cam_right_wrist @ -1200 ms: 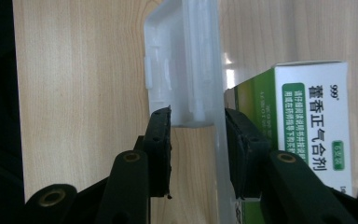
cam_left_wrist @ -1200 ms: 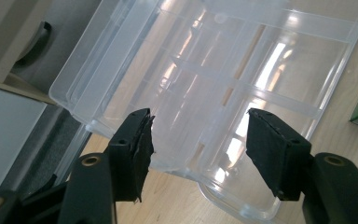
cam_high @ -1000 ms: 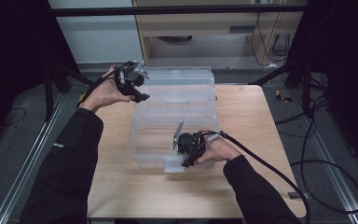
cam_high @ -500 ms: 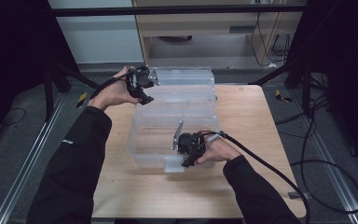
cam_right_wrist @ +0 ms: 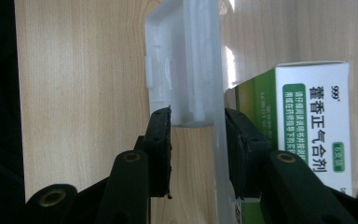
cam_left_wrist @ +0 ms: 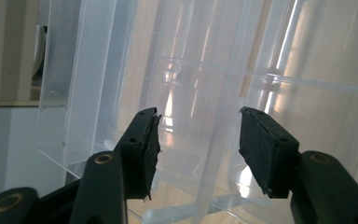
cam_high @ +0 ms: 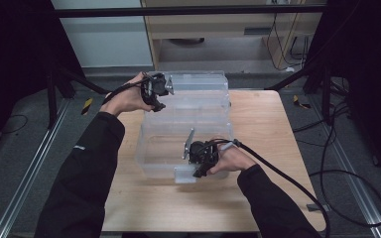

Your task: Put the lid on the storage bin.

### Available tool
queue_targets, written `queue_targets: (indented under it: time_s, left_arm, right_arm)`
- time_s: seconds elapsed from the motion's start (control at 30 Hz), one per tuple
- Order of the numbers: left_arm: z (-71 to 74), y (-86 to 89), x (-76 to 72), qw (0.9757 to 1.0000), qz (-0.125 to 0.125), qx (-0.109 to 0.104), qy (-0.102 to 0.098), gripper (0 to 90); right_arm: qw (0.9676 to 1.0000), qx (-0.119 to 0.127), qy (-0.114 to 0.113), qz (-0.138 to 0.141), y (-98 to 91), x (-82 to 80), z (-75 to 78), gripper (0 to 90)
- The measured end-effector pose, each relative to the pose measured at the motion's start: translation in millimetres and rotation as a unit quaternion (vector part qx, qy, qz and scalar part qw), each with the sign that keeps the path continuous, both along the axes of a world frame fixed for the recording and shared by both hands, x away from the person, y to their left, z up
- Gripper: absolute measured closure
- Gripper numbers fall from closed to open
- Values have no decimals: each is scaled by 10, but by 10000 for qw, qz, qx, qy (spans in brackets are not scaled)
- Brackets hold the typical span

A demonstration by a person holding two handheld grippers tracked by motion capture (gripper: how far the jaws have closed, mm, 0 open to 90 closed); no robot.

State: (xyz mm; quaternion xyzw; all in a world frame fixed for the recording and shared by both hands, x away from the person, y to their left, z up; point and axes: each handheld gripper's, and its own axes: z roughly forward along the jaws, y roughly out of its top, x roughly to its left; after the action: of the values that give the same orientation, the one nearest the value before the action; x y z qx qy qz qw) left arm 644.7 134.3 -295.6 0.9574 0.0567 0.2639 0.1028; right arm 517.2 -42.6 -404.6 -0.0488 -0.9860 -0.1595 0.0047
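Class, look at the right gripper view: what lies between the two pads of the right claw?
The clear box's front wall and latch tab lie between them, in the right gripper view.

The right gripper [cam_right_wrist: 198, 154] had its two black jaws closed on the clear plastic box [cam_right_wrist: 193, 70] at its front wall and latch tab, above the wooden table [cam_right_wrist: 79, 88], with a green-and-white medicine carton [cam_right_wrist: 312, 126] just inside the wall.

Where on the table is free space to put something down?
Bare wood lies right of the clear box, out to the table edge, and along the near edge. The middle is crowded: the right gripper is at the box's front.
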Motion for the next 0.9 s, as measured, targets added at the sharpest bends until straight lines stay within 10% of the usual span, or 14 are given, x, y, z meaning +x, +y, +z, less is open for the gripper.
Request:
queue_targets:
  time_s: [0.9]
  left_arm:
    - [-138,-178,38,9993,-184,317,80,678]
  right_arm:
    - [10000,-28,-58,14,2,-13,2,643]
